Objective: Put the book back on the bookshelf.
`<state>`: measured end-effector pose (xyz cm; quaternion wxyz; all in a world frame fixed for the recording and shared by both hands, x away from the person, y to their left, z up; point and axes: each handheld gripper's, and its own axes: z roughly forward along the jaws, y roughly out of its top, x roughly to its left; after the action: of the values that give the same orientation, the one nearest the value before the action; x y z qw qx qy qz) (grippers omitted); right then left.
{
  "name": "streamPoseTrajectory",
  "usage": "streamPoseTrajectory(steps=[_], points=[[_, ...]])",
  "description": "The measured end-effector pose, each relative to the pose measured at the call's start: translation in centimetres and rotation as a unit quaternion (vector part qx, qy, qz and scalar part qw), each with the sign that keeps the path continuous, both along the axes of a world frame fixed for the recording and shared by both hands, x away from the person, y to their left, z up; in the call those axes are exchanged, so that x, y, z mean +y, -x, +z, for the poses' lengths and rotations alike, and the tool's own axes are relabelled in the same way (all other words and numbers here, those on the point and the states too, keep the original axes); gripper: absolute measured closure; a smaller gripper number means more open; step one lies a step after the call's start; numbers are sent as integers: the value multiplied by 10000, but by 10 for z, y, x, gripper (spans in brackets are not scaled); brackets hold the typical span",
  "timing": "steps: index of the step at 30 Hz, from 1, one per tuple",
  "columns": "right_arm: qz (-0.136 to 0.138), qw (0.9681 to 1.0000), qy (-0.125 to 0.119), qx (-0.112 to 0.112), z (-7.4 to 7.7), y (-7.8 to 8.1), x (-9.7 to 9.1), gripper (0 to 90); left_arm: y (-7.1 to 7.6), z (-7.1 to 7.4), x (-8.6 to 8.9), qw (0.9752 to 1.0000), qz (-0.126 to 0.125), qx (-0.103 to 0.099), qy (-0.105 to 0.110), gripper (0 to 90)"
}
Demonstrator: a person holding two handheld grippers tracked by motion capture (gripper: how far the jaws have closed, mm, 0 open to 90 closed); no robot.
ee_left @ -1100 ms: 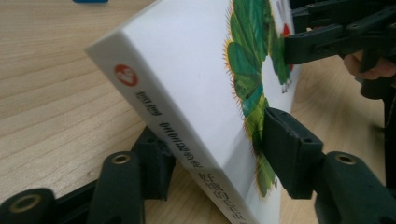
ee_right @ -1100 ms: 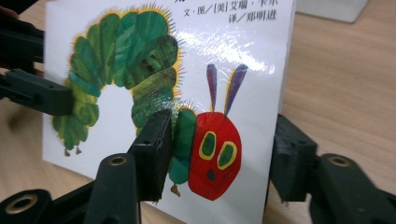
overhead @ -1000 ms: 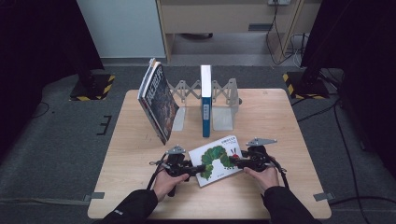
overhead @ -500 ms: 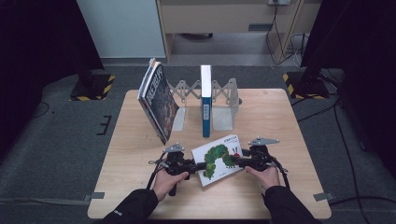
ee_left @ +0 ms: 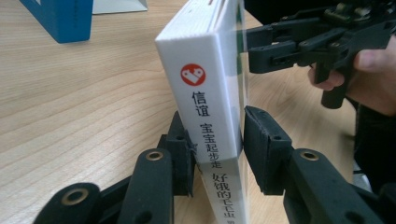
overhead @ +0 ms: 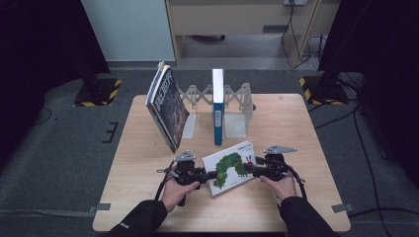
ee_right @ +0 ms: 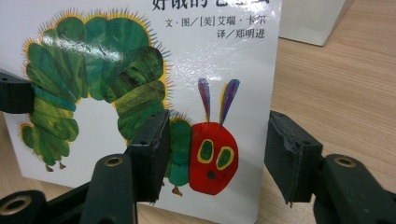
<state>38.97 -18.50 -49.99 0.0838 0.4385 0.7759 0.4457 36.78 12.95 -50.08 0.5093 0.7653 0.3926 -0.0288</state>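
A white picture book with a green caterpillar on its cover point(overhead: 230, 168) sits tipped up near the table's front edge, between my two grippers. My left gripper point(overhead: 210, 175) has just been closing and now grips the book at its spine point(ee_left: 205, 93), one pad on each side. My right gripper point(overhead: 249, 170) is at the book's opposite edge. In the right gripper view its jaws point(ee_right: 212, 144) stand apart and point at the cover point(ee_right: 116, 70). One jaw is in front of the caterpillar and the other is just past the book's edge. I cannot tell whether they touch it.
A dark-covered book point(overhead: 165, 108) leans against the left end of a metal folding book rack point(overhead: 237, 106) at the middle of the wooden table point(overhead: 306, 133). A blue book point(overhead: 217, 106) stands upright in the rack. The floor drops away on all sides.
My left gripper has edged right toward the book, and its jaws have drawn in onto the spine. The right gripper and the book have barely moved.
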Motion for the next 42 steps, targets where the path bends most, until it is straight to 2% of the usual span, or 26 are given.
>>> streamPoseTrajectory(steps=[3, 7, 21, 33, 42], points=[[19, 10000, -14, -2, 0, 0, 0, 440, 0, 0, 0, 10000, -9, 7, -19, 634], [36, 10000, -5, -4, 0, 0, 0, 430, 0, 0, -1, 9999, -35, -79, -96, 624], [81, 9999, 28, -87, 1, 1, 1, 426, 0, 0, -1, 9999, -132, -33, -100, 627], [114, 9998, 12, -180, 2, 1, 1, 432, -1, -2, -3, 9995, -172, -96, -234, 626], [118, 9997, 10, -207, 2, 1, 1, 438, 0, -3, -4, 9994, -260, -115, -191, 620]])
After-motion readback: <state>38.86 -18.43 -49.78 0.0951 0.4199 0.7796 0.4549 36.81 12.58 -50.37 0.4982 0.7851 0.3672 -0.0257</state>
